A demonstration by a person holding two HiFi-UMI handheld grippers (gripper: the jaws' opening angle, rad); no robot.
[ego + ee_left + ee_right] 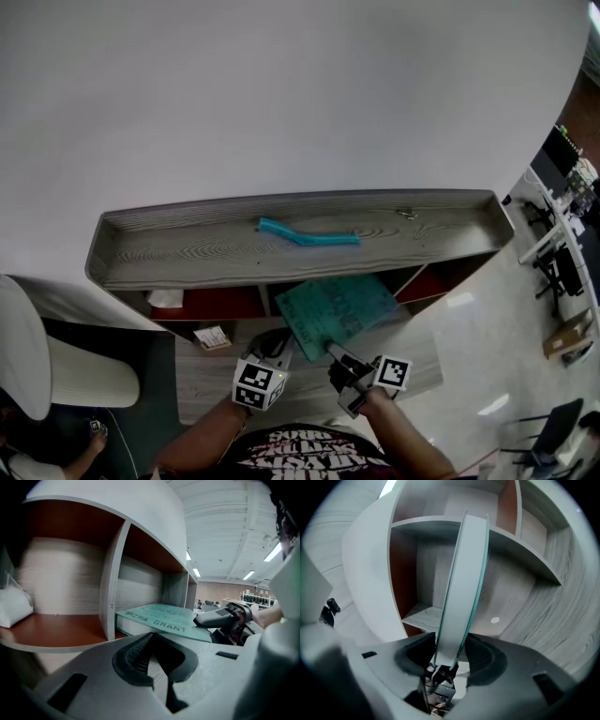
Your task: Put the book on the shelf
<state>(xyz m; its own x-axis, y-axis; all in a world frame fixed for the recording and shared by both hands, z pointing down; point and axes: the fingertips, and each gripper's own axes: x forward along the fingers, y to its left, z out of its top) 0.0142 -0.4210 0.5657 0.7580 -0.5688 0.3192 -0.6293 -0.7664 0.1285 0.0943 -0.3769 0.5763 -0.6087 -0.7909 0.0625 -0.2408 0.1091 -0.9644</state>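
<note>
Seen from above, a grey wood-grain shelf unit (187, 246) spans the middle of the frame. A bent blue strip (307, 234) lies on its top board. Just below centre, the right gripper (332, 351) is clamped on the near corner of a teal hardcover book (337, 309). The book is held roughly flat, with its far end at the mouth of the middle compartment. In the right gripper view, both jaws press the book (461, 588) edge-on at the right gripper (445, 663). Lower left of centre, the left gripper (274, 345) hangs near the book. In its own view the left gripper (154, 660) has its jaws drawn together on nothing. The book (159, 618) sits just right of an upright divider (110, 588).
</note>
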